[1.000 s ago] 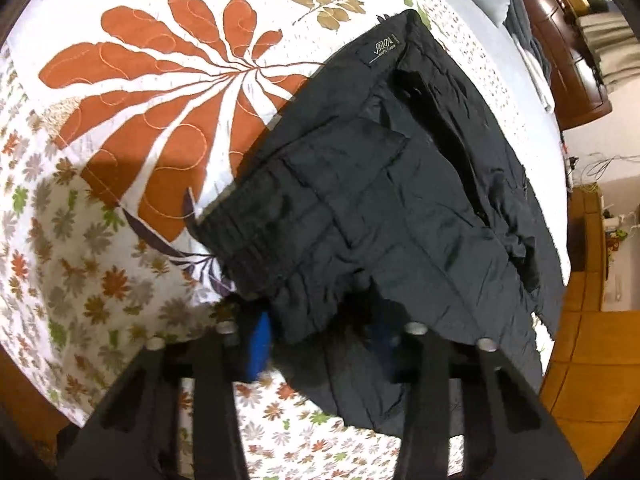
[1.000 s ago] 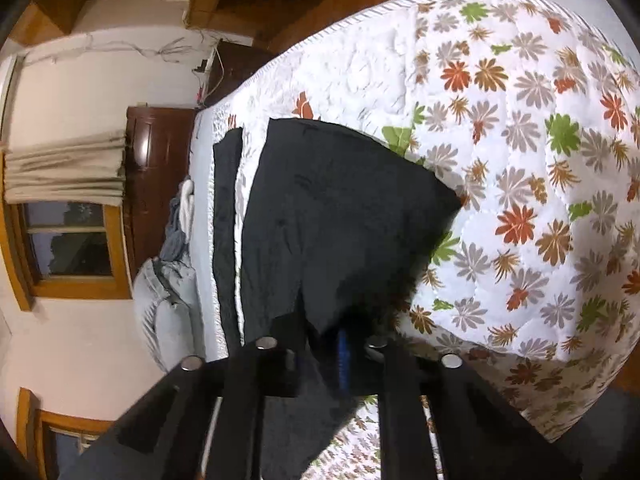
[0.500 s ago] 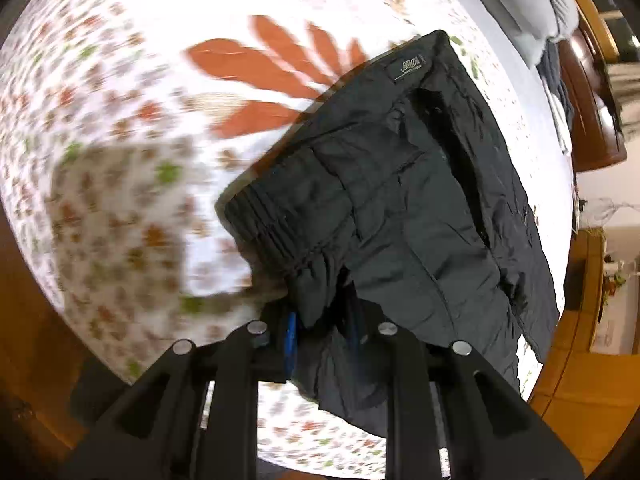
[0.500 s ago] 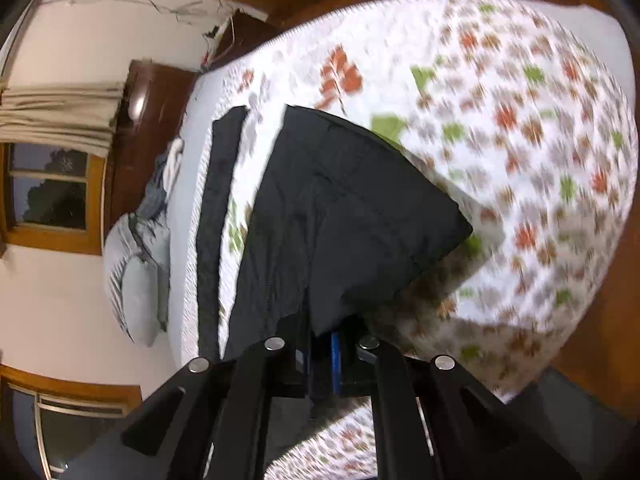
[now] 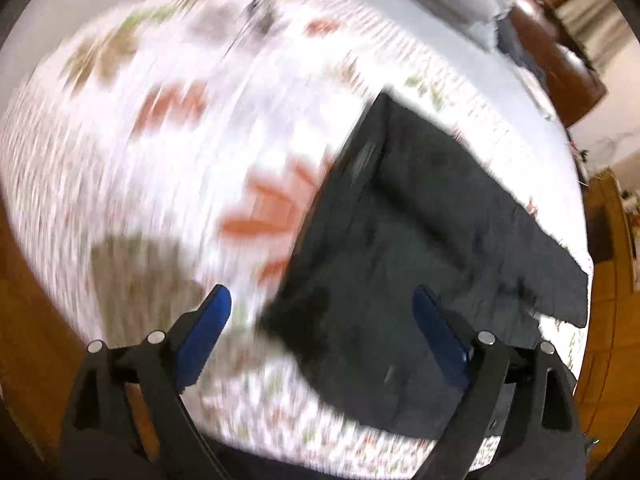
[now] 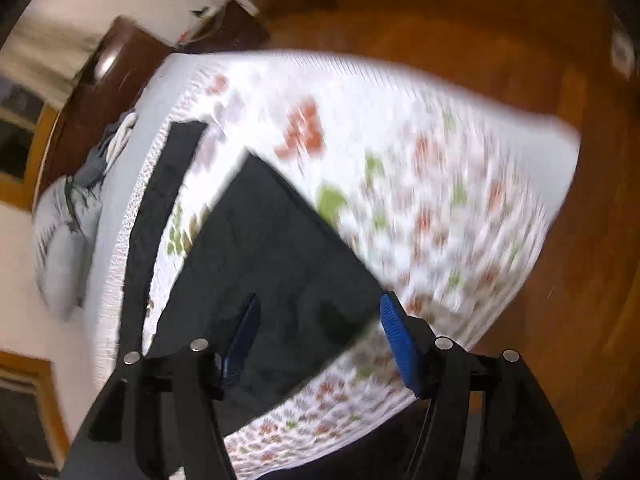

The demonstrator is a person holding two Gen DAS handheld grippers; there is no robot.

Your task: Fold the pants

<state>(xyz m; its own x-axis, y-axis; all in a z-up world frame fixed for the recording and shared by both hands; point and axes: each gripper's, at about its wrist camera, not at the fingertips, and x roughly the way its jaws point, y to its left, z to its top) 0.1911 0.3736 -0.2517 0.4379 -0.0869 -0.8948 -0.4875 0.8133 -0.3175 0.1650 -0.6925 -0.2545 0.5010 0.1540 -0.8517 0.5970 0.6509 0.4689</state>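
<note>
The black pants (image 5: 420,264) lay in a folded dark slab on the floral quilt (image 5: 192,128) of the bed, near its foot corner. Both views were smeared by motion blur, so seams and creases could not be read.

The left claw (image 5: 322,312) stood wide apart and gripped nothing; its blue pads (image 5: 208,320) straddled the near corner of the pants, one over bare quilt, the other over cloth. The right claw (image 6: 318,332) was likewise spread and empty, with one pad (image 6: 394,340) beside the pants' outer edge where cloth met quilt.

A separate dark strip of cloth (image 6: 160,216) lay apart from the pants, along the quilt's far border. Open quilt spread to the left claw's left, and wooden floor (image 6: 500,72) ran past the bed's edge.
</note>
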